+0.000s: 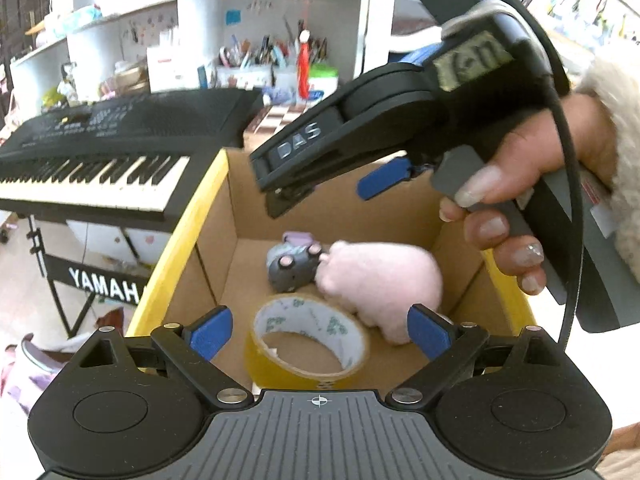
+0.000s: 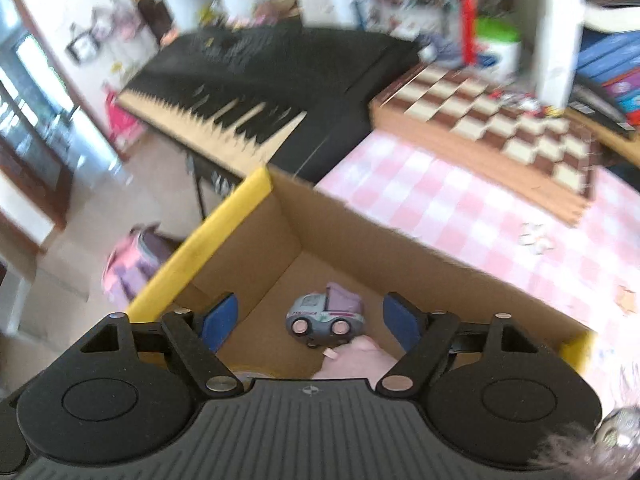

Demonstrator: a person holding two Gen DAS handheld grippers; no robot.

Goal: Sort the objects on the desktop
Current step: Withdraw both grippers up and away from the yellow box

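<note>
The right gripper (image 2: 310,318) is standing wide open, holding nothing. Below it, inside the cardboard box (image 2: 352,224), a toy car (image 2: 324,316) is lying beside a pink plush toy (image 1: 380,280) and a tape roll (image 1: 308,344). The left gripper (image 1: 320,334) is also gaping empty above them.

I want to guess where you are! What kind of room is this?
Probably a home playroom or study. There's a Yamaha keyboard, shelves with pen pots, and a chessboard on a pink checked tablecloth.
</note>
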